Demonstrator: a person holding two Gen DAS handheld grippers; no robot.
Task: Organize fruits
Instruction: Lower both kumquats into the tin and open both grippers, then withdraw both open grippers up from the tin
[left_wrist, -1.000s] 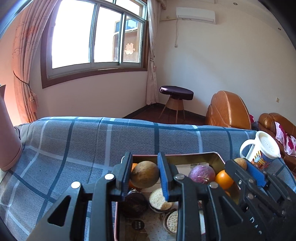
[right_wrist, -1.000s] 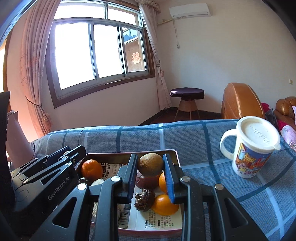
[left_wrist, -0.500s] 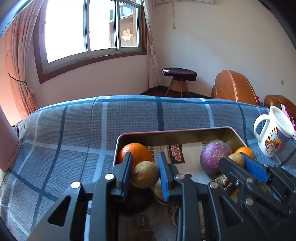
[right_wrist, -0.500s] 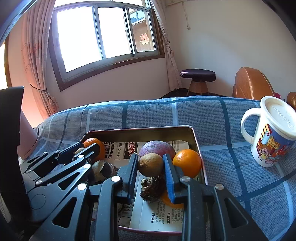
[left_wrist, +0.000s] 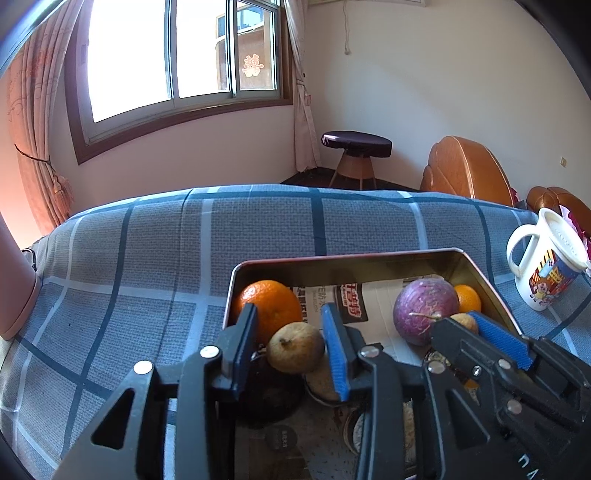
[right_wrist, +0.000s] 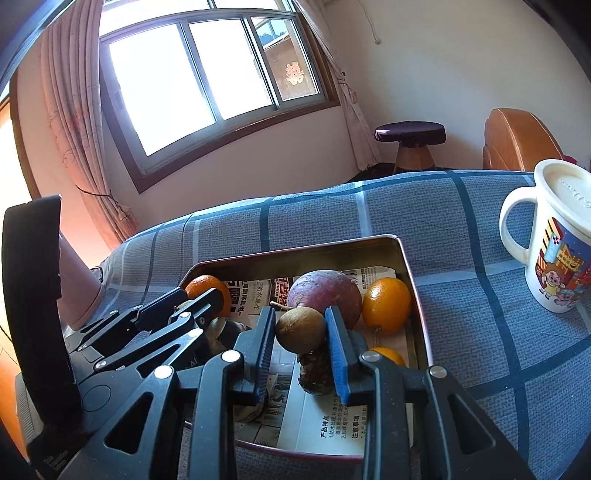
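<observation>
A metal tray (left_wrist: 332, 260) lined with newspaper sits on the blue plaid cloth. My left gripper (left_wrist: 290, 343) stands with its jaws spread around a brown round fruit (left_wrist: 295, 351); a gap shows beside its left finger. The fruit rests low in the tray's left part beside an orange (left_wrist: 271, 302). My right gripper (right_wrist: 301, 330) is shut on a second brown fruit (right_wrist: 301, 328), held low over the tray (right_wrist: 402, 258) in front of a purple fruit (right_wrist: 325, 293) and an orange (right_wrist: 386, 304). The purple fruit also shows in the left wrist view (left_wrist: 424, 308).
A white lidded mug (right_wrist: 557, 240) stands on the cloth right of the tray. Dark dried fruits and small round items lie in the tray's near part (left_wrist: 266, 402). A pink object (left_wrist: 14, 288) stands at the far left. A stool and brown armchairs are beyond the table.
Both grippers have come down into the tray with their brown fruits. The left jaws have widened around their fruit, which now sits low by the orange.
</observation>
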